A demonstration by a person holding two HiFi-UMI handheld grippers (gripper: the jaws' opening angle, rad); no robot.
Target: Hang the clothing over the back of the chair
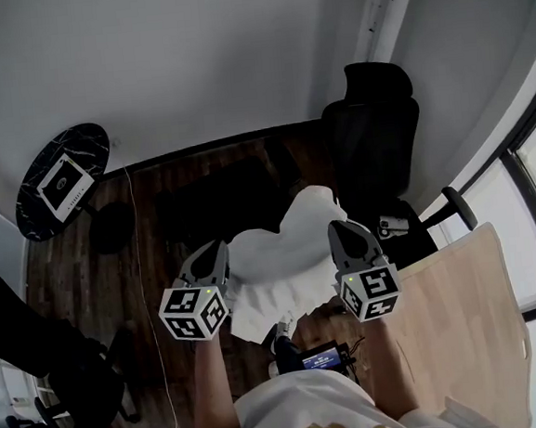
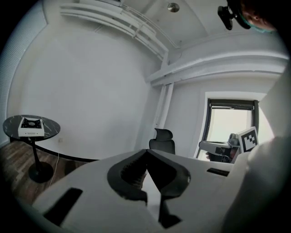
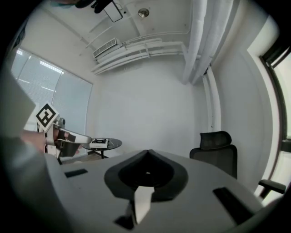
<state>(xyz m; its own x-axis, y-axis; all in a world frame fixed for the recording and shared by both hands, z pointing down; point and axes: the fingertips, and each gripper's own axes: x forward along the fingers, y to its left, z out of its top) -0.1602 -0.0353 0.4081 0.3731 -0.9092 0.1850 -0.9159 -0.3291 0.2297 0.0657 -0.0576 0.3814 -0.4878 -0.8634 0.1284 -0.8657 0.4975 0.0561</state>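
1. Head view:
   - The white garment is strung between the left gripper and the right gripper. Each pinches a spot on its upper edge, and the rest sags below and just ahead of the jaws.
   - Judged light, soft and floppy, with no stiffness. It should drape easily but could slide off a smooth chair back if laid unevenly.
   - The best hold looks like the present one: two well-spread points on the top edge, so the cloth opens flat.
   - The black office chair stands beyond the right jaws. The garment is not yet over its back.

2. Left gripper view:
   - The left gripper has its jaws pressed together at the tips.
   - A thin white fold of the garment is clamped between the pads and shows just behind the tips.
   - A pale blur at the right side is probably more of the cloth.
   - The office chair is straight ahead of the tips and well apart from them.

3. Right gripper view:
   - The right gripper also has its jaws closed tip to tip.
   - A white strip of the garment is nipped between them and trails back from the tips.
   - The office chair is ahead and right of the jaws, well apart.
   - A round table sits far off to the left of the jaws.
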